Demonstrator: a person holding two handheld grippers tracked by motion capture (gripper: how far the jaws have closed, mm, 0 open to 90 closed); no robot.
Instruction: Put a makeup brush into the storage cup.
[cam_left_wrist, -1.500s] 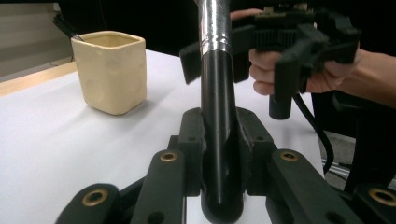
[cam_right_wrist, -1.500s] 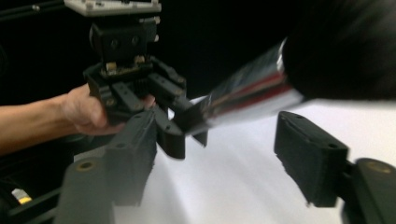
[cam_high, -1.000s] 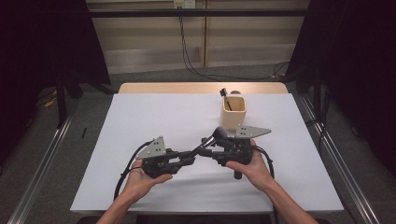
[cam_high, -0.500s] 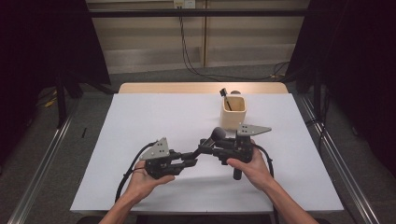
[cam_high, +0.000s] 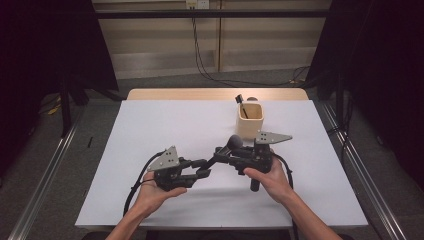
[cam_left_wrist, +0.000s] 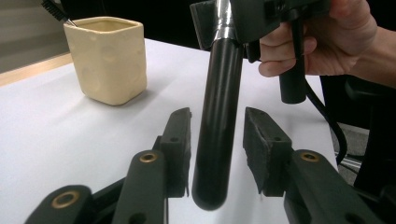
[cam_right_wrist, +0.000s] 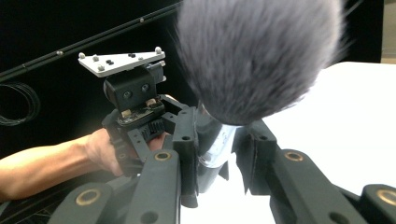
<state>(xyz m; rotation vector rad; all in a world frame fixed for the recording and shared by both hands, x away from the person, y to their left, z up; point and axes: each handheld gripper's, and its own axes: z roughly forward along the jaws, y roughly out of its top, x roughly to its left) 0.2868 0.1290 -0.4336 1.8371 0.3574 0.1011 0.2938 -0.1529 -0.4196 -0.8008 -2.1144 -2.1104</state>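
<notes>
We have a large makeup brush (cam_high: 220, 154) held in the air over the near half of the bench (cam_high: 150, 130), between our two tools, with nothing under it but the white top. Its fluffy grey head (cam_right_wrist: 254, 56) sits just above the right tool (cam_right_wrist: 215, 154), whose jaws are clamped on the shiny metal ferrule (cam_right_wrist: 215, 148) right below the bristles. The black handle (cam_left_wrist: 218, 116) runs down from there into the left tool (cam_left_wrist: 217, 140). Those jaws have just been opening; they now stand apart on either side of the handle, and we see a gap at each pad, so the left tool has let go and the right tool alone carries the brush.

We judge the brush light and stiff along its handle, so one grip near the head should hold it. The handle is smooth, glossy and round, and likely to slip or roll in the pads. The ferrule is just as slick, but it gives a firm spot that cannot be crushed. The bristles are soft and would splay or bend if pinched, so we keep the pads off them. The cream ceramic holder (cam_high: 250, 120) stands toward the far right of the bench, with another brush (cam_high: 240, 101) poking out of it.
</notes>
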